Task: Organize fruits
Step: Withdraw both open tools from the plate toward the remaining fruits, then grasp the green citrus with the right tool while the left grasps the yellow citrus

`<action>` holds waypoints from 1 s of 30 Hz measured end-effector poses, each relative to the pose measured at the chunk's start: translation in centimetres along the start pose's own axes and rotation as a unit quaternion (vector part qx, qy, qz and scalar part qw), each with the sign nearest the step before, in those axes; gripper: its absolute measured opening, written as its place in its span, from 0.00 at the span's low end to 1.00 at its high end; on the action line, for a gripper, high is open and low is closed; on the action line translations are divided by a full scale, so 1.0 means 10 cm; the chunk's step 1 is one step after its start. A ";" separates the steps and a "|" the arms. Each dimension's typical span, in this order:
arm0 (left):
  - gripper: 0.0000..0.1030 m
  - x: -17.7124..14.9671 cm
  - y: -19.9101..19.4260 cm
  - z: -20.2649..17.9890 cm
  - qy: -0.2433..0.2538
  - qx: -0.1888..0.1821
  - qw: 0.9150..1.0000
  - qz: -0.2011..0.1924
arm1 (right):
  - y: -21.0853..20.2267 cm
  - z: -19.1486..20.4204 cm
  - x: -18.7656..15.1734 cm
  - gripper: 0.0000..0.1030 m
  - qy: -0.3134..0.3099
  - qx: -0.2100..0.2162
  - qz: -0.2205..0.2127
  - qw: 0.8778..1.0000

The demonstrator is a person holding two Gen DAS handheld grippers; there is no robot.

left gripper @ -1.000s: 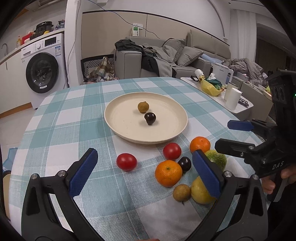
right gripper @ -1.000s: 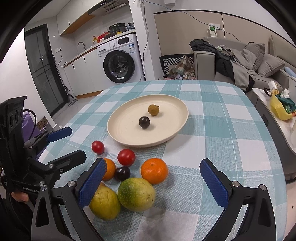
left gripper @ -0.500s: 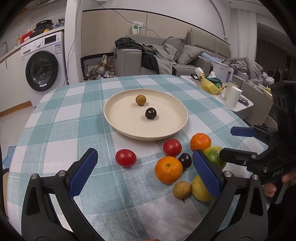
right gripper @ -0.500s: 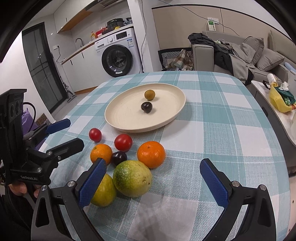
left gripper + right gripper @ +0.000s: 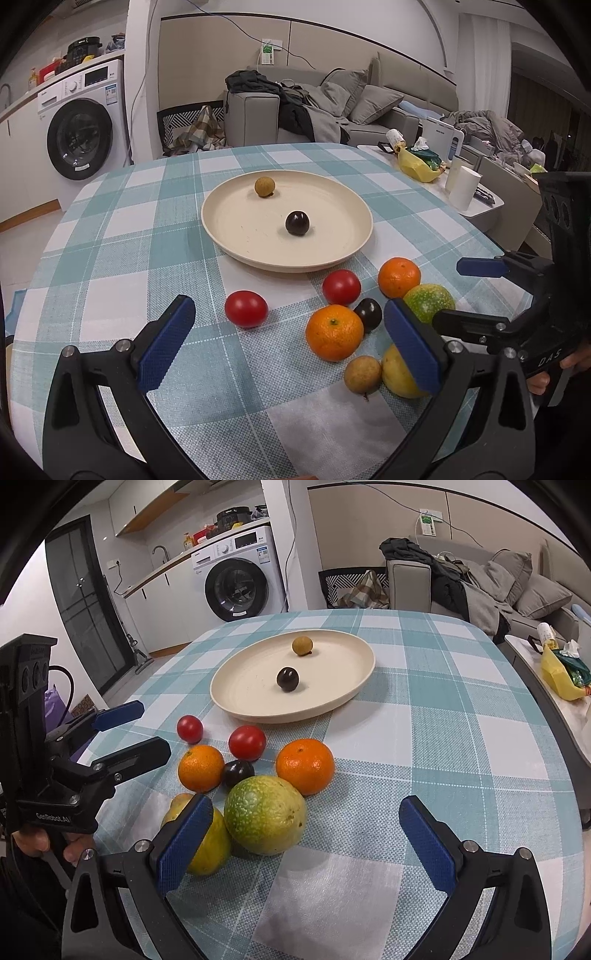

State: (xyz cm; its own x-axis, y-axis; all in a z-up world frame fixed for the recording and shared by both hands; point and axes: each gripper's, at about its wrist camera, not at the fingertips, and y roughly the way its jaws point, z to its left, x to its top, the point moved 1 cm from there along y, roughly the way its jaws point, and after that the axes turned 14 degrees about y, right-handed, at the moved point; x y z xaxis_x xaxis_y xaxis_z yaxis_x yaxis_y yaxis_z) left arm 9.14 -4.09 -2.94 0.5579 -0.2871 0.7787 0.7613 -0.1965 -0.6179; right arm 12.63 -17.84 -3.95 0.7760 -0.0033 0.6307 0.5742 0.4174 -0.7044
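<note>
The table wears a teal-and-white checked cloth. On it, toward the far side, sits a cream plate holding a tan longan near its far rim and a dark plum nearer the middle.

The left claw hangs low over the near edge with its blue pads spread wide, gripping nothing. The right claw is just as wide and empty.

Loose fruit is clustered on the cloth in front of the plate. A green-yellow citrus lies between the right claw's pads, touching a yellow lemon partly hidden behind one pad. Beyond them are two oranges with a second dark plum between, then two red tomatoes. A second brown longan rests against the lemon.
</note>
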 end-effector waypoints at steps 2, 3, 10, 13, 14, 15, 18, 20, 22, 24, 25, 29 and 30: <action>0.99 0.00 0.01 0.00 0.000 -0.002 1.000 0.000 | 0.02 -0.01 0.00 1.00 0.002 -0.001 0.003 1.000; 0.99 0.00 0.01 -0.01 0.000 -0.002 1.000 0.001 | 0.01 -0.01 -0.01 1.00 0.004 0.000 0.003 1.000; 0.99 -0.02 0.05 -0.02 0.003 -0.003 1.000 0.005 | 0.02 -0.03 -0.01 1.00 0.007 -0.002 0.007 1.000; 0.99 -0.02 0.07 -0.02 0.005 -0.006 1.000 0.009 | 0.04 -0.05 -0.02 1.00 0.005 -0.008 0.013 1.000; 0.99 -0.03 0.07 -0.02 0.004 -0.007 1.000 0.010 | 0.05 -0.06 -0.02 1.00 0.006 -0.005 0.015 1.000; 0.99 -0.03 0.08 -0.01 0.004 -0.008 1.000 0.012 | 0.05 -0.07 -0.02 1.00 0.008 -0.004 0.017 1.000; 0.99 -0.04 0.11 -0.01 0.002 -0.010 1.000 0.017 | 0.06 -0.10 -0.02 1.00 0.015 0.002 0.022 1.000; 0.99 -0.04 0.11 0.00 -0.001 -0.011 1.000 0.017 | 0.07 -0.11 -0.02 1.00 0.021 0.008 0.026 0.999; 0.99 -0.05 0.12 0.00 -0.002 -0.013 1.000 0.019 | 0.08 -0.13 -0.01 1.00 0.029 0.014 0.029 0.999; 0.99 -0.05 0.13 0.01 -0.004 -0.013 1.000 0.021 | 0.10 -0.14 -0.01 1.00 0.037 0.021 0.033 0.999; 0.99 -0.05 0.13 0.02 -0.005 -0.013 1.000 0.021 | 0.10 -0.14 -0.01 0.99 0.039 0.024 0.034 0.998; 0.99 -0.05 0.14 0.02 -0.005 -0.014 1.000 0.023 | 0.11 -0.12 0.00 0.85 0.045 0.048 0.037 0.997; 0.99 -0.06 0.14 0.02 -0.005 -0.014 1.000 0.023 | 0.12 -0.12 0.00 0.83 0.048 0.059 0.041 0.996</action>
State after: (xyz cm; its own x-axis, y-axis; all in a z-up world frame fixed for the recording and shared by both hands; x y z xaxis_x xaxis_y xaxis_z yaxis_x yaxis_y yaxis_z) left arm 9.96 -4.00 -4.23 0.5952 -0.2873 0.7505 0.7258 -0.2088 -0.6555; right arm 13.63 -18.42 -5.17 0.8437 -0.0503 0.5344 0.4780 0.5232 -0.7055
